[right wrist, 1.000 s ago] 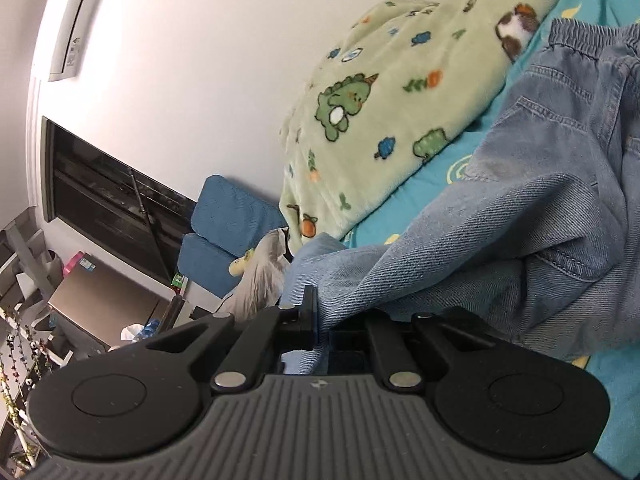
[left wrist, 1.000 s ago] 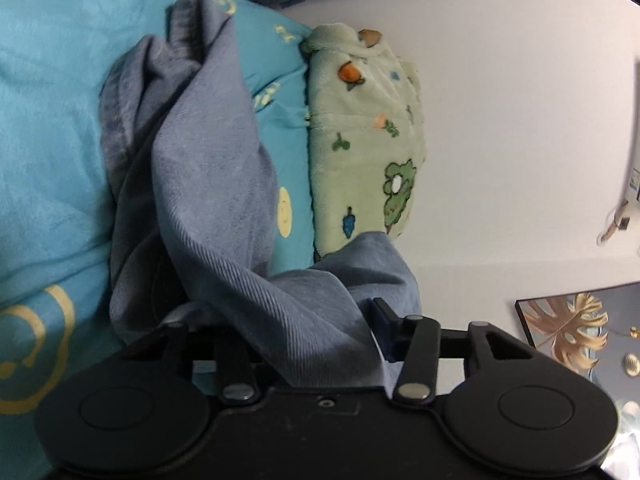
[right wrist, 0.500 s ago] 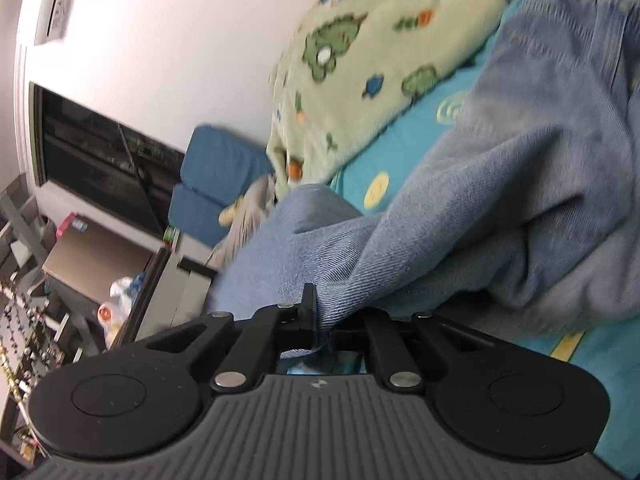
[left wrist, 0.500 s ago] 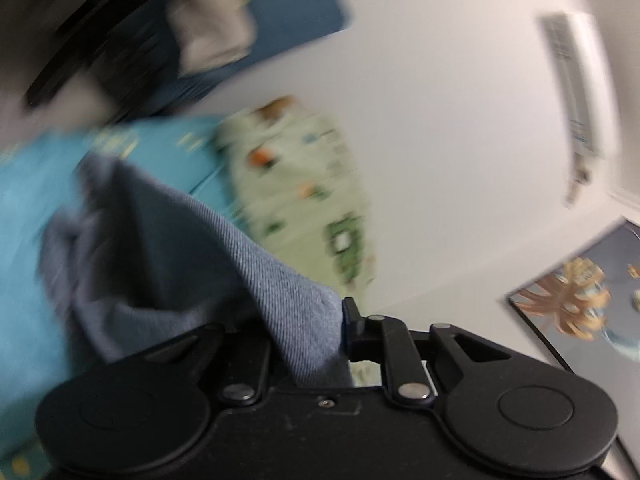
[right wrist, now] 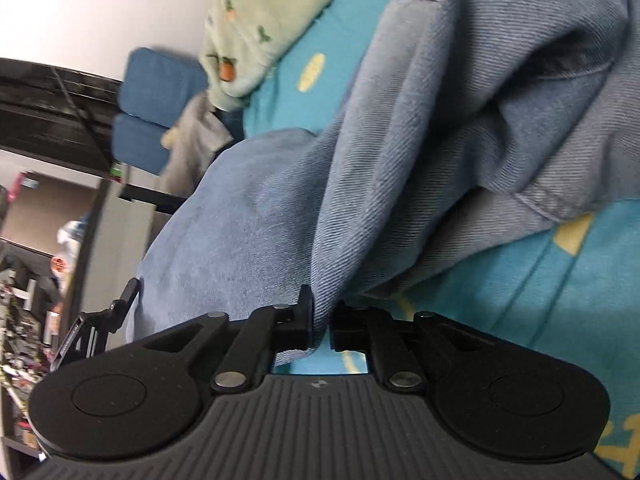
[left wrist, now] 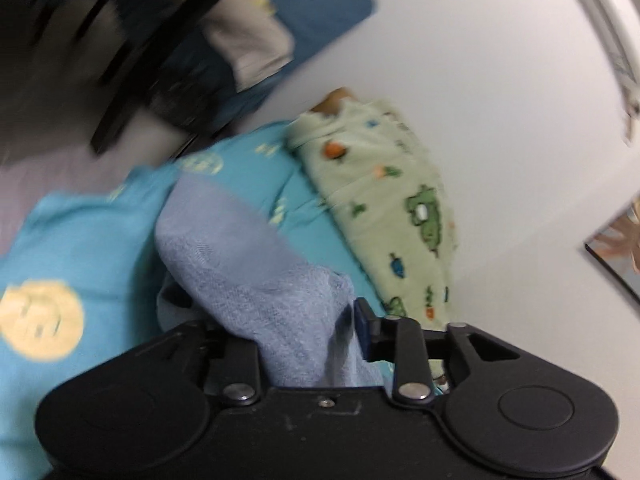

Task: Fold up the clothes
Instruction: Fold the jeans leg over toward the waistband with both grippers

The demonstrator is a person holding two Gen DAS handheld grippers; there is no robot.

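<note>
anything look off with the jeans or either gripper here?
The jeans are still a crumpled heap on the teal sheet, with no clean fold. Both the left gripper and right gripper, whose jaws have just been opening, have denim bunched between them.

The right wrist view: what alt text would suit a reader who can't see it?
A black claw has a fold of blue denim jeans between its fingers, its jaws having just been opening. The jeans lie bunched on a turquoise bedsheet, with a green dinosaur-print blanket behind.

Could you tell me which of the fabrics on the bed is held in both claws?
The blue denim garment; the green dinosaur blanket and turquoise sheet lie untouched.
</note>
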